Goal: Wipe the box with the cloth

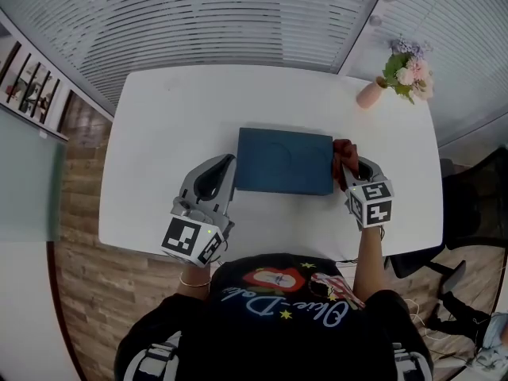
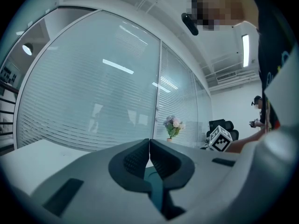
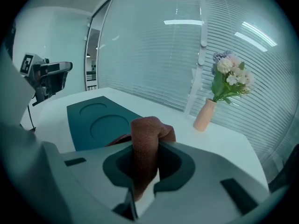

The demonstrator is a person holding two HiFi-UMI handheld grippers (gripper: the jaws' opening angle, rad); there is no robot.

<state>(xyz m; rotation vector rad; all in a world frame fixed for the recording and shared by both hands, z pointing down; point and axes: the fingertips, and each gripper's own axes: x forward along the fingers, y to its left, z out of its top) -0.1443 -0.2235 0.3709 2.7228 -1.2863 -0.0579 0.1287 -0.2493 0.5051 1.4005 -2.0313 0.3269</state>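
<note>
Clamping the cloth (image 3: pixel 148 130) at centre-right, the right gripper (image 1: pixel 350 175) seemed poised to wipe the box (image 1: pixel 284 161); the left gripper (image 2: pixel 149 154), clenched empty, waited centre-left.

A white table (image 1: pixel 159 133) stands on a wood-plank floor (image 1: pixel 79 276), with a vase of flowers (image 1: pixel 371 92) at its far corner. Slatted blinds (image 1: pixel 214 22) cover the glass walls.

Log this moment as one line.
left gripper: jaws shut, empty, by box left edge | right gripper: jaws shut on cloth, by box right edge
</note>
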